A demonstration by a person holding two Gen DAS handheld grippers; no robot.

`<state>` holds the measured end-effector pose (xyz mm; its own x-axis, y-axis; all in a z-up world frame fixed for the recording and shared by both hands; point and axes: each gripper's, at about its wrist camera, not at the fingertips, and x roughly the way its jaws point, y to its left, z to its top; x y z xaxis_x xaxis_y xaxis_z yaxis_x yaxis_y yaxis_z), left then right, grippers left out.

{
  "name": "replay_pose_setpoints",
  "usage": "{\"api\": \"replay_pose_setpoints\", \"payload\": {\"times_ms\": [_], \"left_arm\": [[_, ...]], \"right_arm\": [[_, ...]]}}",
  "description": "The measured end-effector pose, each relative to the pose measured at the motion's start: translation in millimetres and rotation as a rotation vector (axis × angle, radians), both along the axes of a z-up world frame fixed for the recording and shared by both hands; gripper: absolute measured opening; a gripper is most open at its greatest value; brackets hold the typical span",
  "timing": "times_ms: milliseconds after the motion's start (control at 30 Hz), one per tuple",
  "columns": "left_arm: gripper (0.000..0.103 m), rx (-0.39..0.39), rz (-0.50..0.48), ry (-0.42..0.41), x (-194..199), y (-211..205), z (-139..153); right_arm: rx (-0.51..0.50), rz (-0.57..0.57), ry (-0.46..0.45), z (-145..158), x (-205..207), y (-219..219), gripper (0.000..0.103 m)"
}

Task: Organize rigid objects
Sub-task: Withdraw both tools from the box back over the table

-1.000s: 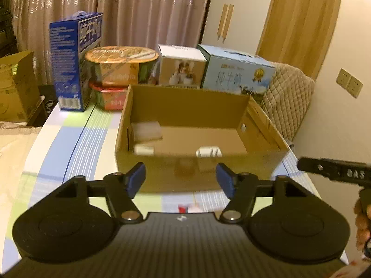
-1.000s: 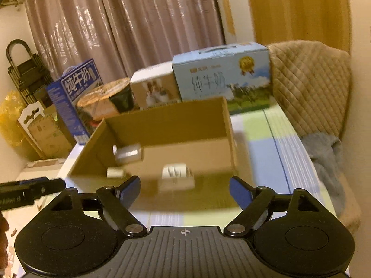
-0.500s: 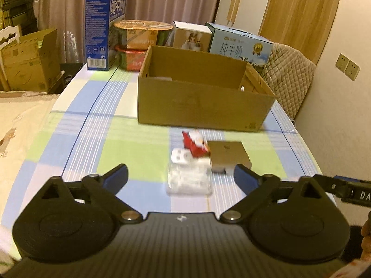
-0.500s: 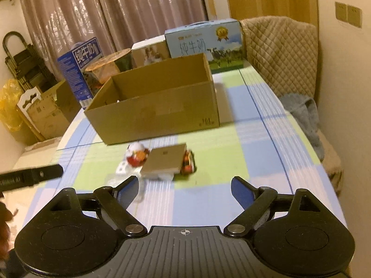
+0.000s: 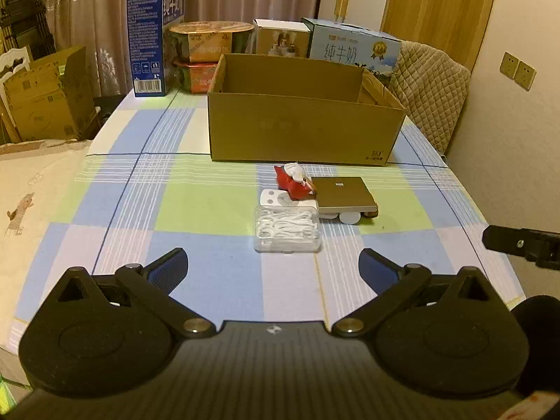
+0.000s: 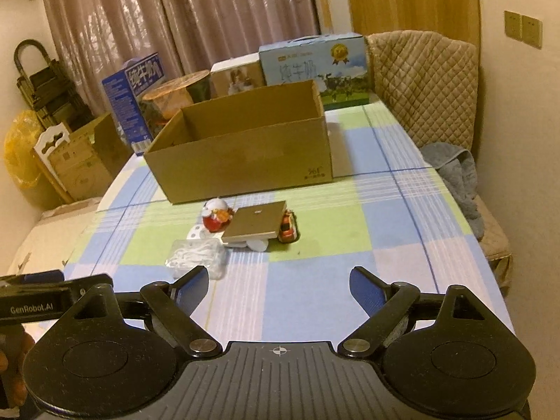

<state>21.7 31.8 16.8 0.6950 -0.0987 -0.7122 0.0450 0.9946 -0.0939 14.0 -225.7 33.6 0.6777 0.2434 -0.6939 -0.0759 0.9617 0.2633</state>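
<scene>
An open cardboard box [image 5: 301,129] [image 6: 245,161] stands on the checked tablecloth. In front of it lies a small heap: a clear plastic case of white floss picks [image 5: 287,232] [image 6: 196,257], a red and white toy figure [image 5: 293,181] [image 6: 217,216], a flat tan square box [image 5: 344,193] [image 6: 257,224], a white flat piece [image 5: 276,198] and a small red toy car [image 6: 287,228]. My left gripper [image 5: 272,267] is open and empty, short of the floss case. My right gripper [image 6: 278,288] is open and empty, near the heap's front right.
Milk cartons [image 5: 154,40] [image 5: 353,49], stacked instant noodle bowls [image 5: 210,54] and a white box [image 5: 280,36] line the table's far edge behind the box. A quilted chair [image 6: 423,80] with a grey cloth [image 6: 455,171] stands right. Cardboard boxes [image 5: 42,101] sit on the floor left.
Both grippers have pulled back and down from above the cardboard box to the near side of the table. The left gripper's jaws have opened wider. The heap has come into view.
</scene>
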Motion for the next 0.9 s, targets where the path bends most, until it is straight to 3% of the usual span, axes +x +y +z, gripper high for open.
{"api": "replay_pose_setpoints", "payload": {"times_ms": [900], "left_arm": [[0.102,0.012,-0.015,0.055,13.9,-9.9,-21.6]], "right_arm": [[0.005,-0.005,0.05,-23.7,4.8,-3.1,0.085]]}}
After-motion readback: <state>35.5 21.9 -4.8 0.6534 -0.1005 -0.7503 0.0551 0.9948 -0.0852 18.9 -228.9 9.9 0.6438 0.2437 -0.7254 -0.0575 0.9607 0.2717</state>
